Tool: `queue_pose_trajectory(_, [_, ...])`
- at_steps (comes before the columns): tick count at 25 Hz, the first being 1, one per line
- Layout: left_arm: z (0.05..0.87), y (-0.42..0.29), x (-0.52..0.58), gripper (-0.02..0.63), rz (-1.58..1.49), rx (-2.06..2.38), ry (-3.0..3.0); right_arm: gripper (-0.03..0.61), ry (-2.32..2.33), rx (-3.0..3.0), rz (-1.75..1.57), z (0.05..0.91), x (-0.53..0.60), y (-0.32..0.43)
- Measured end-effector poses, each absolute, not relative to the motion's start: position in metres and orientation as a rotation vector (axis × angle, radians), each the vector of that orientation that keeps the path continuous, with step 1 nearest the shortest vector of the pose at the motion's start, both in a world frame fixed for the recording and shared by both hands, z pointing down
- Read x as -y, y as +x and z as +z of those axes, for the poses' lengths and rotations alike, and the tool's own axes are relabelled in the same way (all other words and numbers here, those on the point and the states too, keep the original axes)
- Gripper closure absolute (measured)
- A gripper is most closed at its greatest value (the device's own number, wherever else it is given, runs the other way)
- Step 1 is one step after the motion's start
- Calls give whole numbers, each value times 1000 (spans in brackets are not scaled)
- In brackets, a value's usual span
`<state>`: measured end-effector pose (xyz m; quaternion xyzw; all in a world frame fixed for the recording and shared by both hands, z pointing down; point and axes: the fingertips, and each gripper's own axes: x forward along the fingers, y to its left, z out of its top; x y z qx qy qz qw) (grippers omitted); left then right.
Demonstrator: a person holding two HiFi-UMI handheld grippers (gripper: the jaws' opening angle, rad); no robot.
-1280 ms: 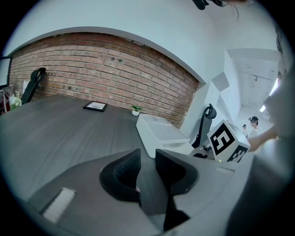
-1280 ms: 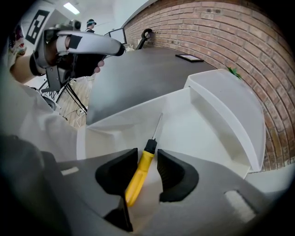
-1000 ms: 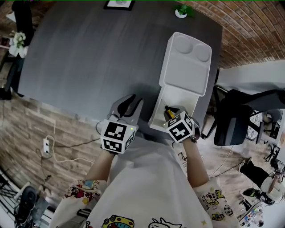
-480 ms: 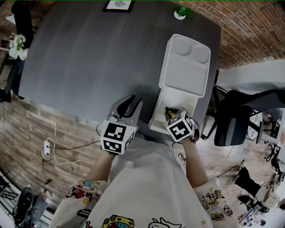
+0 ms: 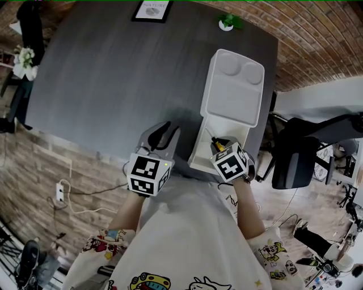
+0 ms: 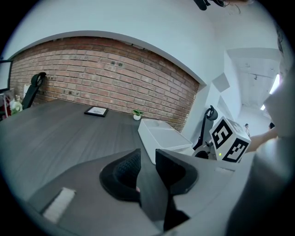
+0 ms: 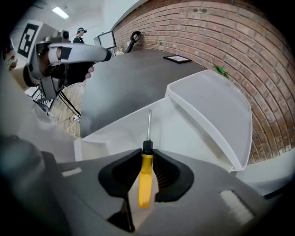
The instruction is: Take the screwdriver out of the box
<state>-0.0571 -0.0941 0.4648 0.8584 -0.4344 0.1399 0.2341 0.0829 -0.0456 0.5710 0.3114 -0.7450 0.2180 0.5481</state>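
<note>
The white box (image 5: 198, 152) stands open at the table's near right edge, its lid (image 5: 235, 90) folded back. My right gripper (image 5: 219, 145) points steeply down into the box. In the right gripper view its pads are pressed on the yellow handle of the screwdriver (image 7: 145, 179), and the thin metal shaft (image 7: 149, 123) sticks out ahead over the box floor. The right gripper (image 7: 146, 160) is shut on that handle. My left gripper (image 5: 165, 131) rests over the table left of the box. The left gripper (image 6: 148, 159) stands open with nothing between its jaws.
The dark wooden table (image 5: 113, 79) stretches away, with a framed picture (image 5: 151, 9) and a small potted plant (image 5: 228, 21) at its far edge. A black office chair (image 5: 300, 153) stands right of the box. A power strip with cable (image 5: 59, 188) lies on the floor.
Both grippers stay where they were. Only the head view has shifted a little, so the table and box sit slightly lower in the picture.
</note>
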Motion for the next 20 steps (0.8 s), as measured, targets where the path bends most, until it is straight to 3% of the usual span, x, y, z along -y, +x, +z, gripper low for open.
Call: queue_pose_trajectory(20, [433,-43,97,514,353,1242,2433,499,909,1855,394,519,65,104])
